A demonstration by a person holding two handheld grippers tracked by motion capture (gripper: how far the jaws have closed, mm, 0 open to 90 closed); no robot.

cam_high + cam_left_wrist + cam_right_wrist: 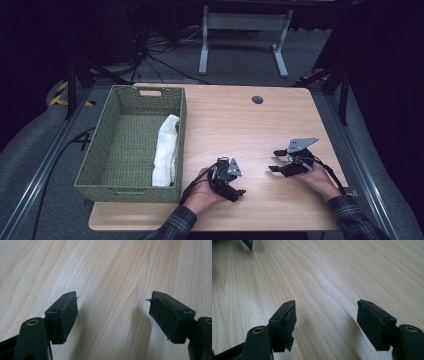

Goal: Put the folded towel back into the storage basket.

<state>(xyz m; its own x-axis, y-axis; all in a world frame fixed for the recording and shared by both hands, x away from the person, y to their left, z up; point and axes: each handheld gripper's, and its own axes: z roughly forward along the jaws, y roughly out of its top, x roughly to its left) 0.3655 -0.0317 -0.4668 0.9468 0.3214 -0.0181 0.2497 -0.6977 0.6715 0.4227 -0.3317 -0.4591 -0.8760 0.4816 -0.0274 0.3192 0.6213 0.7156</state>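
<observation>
- The left hand-held gripper (239, 192) is low over the desk (240, 125), close to the near edge, and a hand holds it from behind.
- In the left gripper view its two black jaws are spread wide, and between them there is only the light wood of the desk.
- The right hand-held gripper (274, 161) is a little farther from the near edge, well apart from the left one, with its jaws pointing toward the left one.
- Its jaws are also spread, and in the right gripper view nothing is between them, only bare wood grain.
- The pads (289, 323) of the right hand-held gripper look worn at the edges.
- A green woven basket (100, 150) stands on the desk beyond the left hand-held gripper, on its outer side and near to it.
- A folded white towel (166, 150) lies inside the basket, along the wall that is nearest to the left hand-held gripper.
- Neither hand-held gripper touches the basket or the towel.
</observation>
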